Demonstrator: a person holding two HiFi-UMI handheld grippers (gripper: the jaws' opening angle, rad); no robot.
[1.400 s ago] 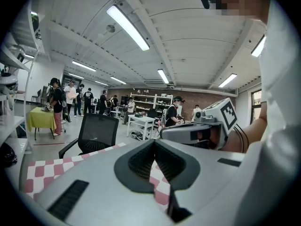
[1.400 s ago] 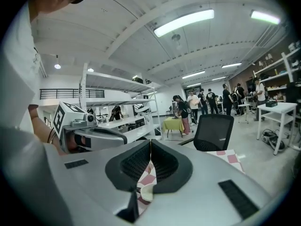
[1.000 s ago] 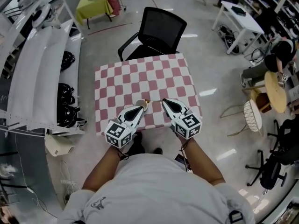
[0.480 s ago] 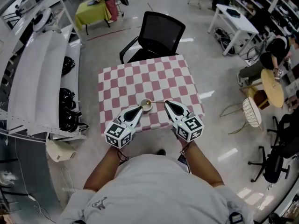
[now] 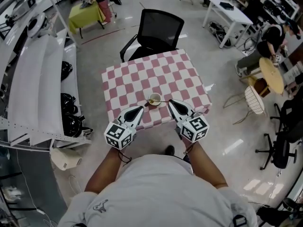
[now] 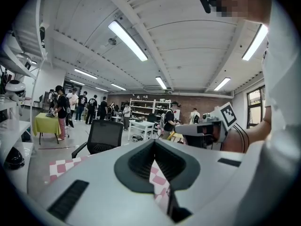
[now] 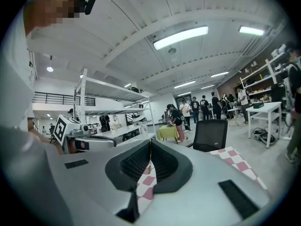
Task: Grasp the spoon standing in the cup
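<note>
1. Plainly, the left gripper (image 6: 154, 147) has its jaws pressed together at the tips and holds nothing. In the left gripper view only a wedge of checked cloth shows below the tips.
2. The right gripper (image 7: 150, 147) stands the same way: its 2 jaws meet in a thin seam and pinch nothing. The right gripper view shows neither cup nor spoon clearly, only the cloth under the tips.
3. In the head view the right gripper (image 5: 171, 102) has its tips just beside the free end of the spoon's handle, over the near edge of the worktop (image 5: 142, 74). The left gripper (image 5: 138, 109) points at the cup from the near left and sits a little farther off.
4. The cup (image 5: 154, 99) sits on the checked cloth close to the front edge, between the 2 grippers and slightly ahead of their tips. The spoon (image 5: 162, 101) stands in it, bowl down inside. Its thin handle leans out over the rim to the person's right, so its long axis runs across the worktop and aims at the right gripper.
5. By that layout the right gripper looks the better placed of the 2. It would first have to spread its jaws, then travel a short way forward and leftward so the handle passes between them.
6. The handle is slim and the cup looks light, so a sideways nudge could likely tip or slide the cup.
7. A black chair (image 5: 158, 30) stands at the far side of the worktop, well apart from all this.
</note>
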